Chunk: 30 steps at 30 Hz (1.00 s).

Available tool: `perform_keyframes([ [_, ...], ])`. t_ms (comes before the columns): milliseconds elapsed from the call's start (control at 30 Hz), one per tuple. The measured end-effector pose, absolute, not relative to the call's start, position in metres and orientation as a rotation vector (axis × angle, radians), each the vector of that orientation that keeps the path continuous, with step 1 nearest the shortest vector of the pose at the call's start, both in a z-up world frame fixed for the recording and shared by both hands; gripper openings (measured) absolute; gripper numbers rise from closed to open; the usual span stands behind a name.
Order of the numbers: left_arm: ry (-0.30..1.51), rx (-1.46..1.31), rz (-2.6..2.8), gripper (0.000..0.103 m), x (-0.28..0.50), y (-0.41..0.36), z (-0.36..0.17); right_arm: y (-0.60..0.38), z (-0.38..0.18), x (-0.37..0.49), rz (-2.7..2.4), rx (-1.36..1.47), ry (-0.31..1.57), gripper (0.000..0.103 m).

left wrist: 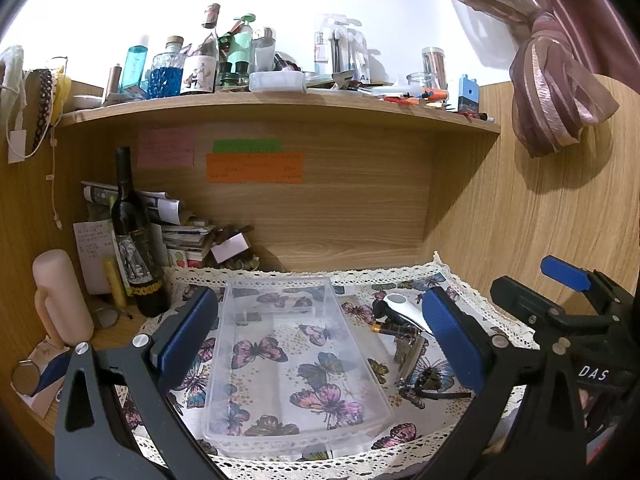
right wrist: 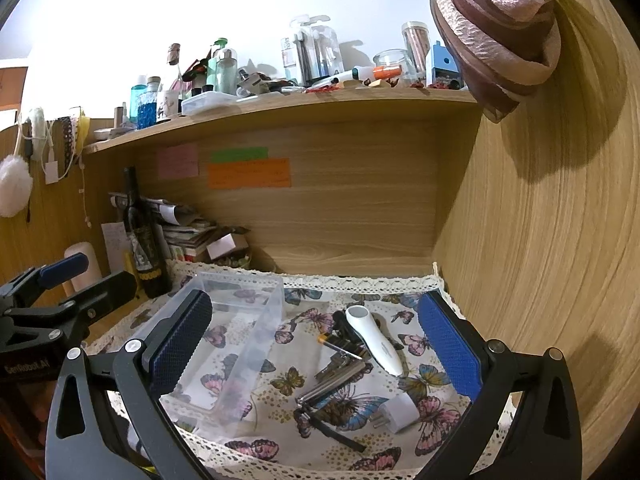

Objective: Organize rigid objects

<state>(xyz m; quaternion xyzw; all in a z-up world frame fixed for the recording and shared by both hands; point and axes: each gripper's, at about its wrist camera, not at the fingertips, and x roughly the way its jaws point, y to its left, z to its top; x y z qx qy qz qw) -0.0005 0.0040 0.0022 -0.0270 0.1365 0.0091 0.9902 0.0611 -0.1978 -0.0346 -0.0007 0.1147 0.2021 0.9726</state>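
Butterfly-print cloth point(left wrist: 280, 356) covers the desk; a clear plastic tray point(left wrist: 296, 360) lies on it, left of a white handheld device point(right wrist: 376, 340), battery point(right wrist: 336, 342) and plug point(right wrist: 396, 408); left gripper point(left wrist: 320, 340) and right gripper point(right wrist: 316, 348) both hover spread wide, holding nothing.

This is my desk nook at home, lived-in rather than any workshop. The wooden shelf point(left wrist: 280, 110) above is crowded with toiletry bottles point(left wrist: 166, 68) and pens, sticky notes point(left wrist: 254, 167) are stuck on the back panel, a wine bottle point(left wrist: 134, 240) stands by stacked papers point(left wrist: 180, 232), a butterfly-print lace cloth point(left wrist: 280, 356) covers the surface, and a tied pink curtain point(left wrist: 560, 92) hangs alongside.
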Motion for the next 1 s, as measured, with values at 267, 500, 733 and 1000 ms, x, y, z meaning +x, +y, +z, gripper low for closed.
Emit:
perform_keyframes([
  [267, 0.273, -0.06, 0.023, 0.103, -0.0006, 0.0046, 0.002, -0.1992, -0.0332, 0.06, 0.409, 0.001, 0.228, 0.103],
  [500, 0.272, -0.062, 0.022, 0.103, -0.0011, 0.0058, 0.0023, -0.1987, -0.0337, 0.0595, 0.409, 0.001, 0.227, 0.103],
  [733, 0.271, -0.061, 0.021, 0.103, -0.0009, 0.0062, 0.0027, -0.1982, -0.0328, 0.0586, 0.41, -0.003, 0.225, 0.103],
  [1000, 0.269, -0.062, 0.022, 0.103, 0.0003, 0.0056, 0.0041, -0.1977, -0.0325, 0.0579, 0.411, -0.008, 0.223, 0.103],
])
